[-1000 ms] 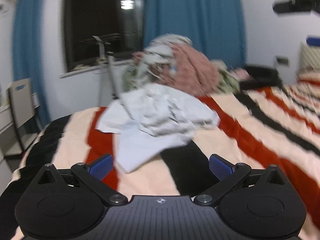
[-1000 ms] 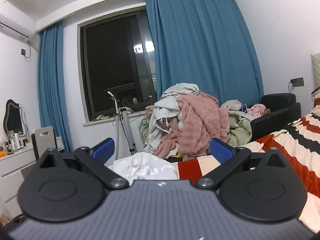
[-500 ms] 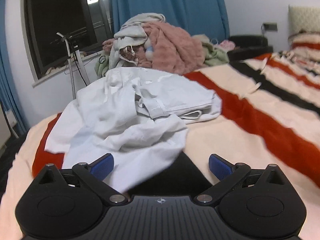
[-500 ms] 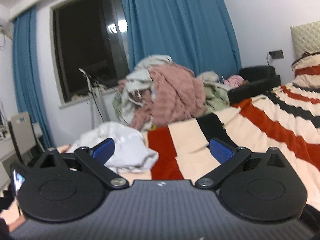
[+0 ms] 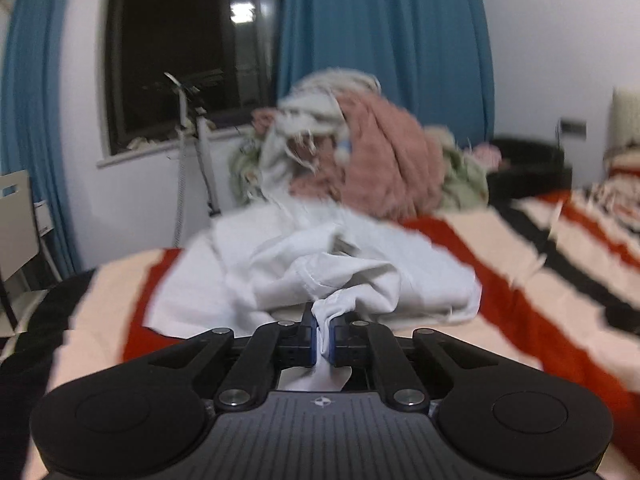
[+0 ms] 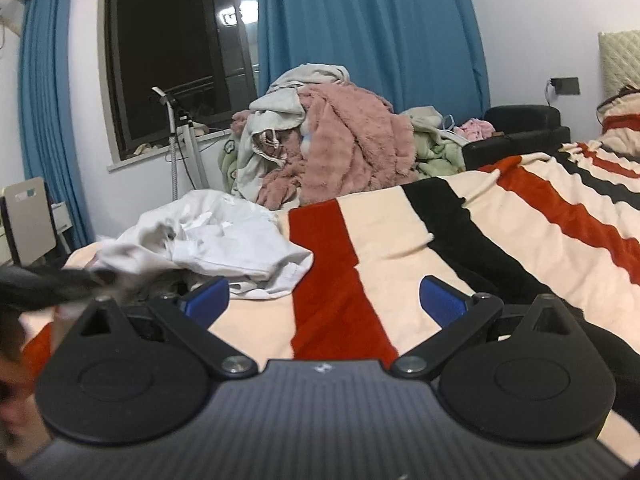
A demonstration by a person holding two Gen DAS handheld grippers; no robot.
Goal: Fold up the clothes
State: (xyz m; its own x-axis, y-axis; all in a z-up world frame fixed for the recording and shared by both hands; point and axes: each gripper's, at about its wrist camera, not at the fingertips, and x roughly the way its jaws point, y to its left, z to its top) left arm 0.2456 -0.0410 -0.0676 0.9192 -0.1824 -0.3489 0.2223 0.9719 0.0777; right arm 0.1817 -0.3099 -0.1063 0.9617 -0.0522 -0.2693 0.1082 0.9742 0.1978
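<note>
A crumpled white garment (image 5: 320, 264) lies on the striped blanket (image 5: 520, 280) of a bed. My left gripper (image 5: 323, 340) is shut on a pinched fold at the garment's near edge, with white cloth squeezed between its blue pads. In the right wrist view the same white garment (image 6: 216, 240) lies to the left on the striped blanket (image 6: 400, 248). My right gripper (image 6: 324, 300) stands open low over the blanket, to the right of the garment, with nothing between its fingers. The dark blurred shape at the left edge is my left gripper (image 6: 48, 284).
A tall pile of pink, grey and green clothes (image 6: 328, 144) stands at the bed's far end. Behind it are blue curtains (image 6: 360, 40) and a dark window (image 6: 176, 52). A black armchair (image 6: 520, 128) sits at the right, a white stand (image 6: 180, 140) at the left.
My left gripper moved up to the white garment and closed on its near edge. My right gripper came down toward the blanket and stayed open.
</note>
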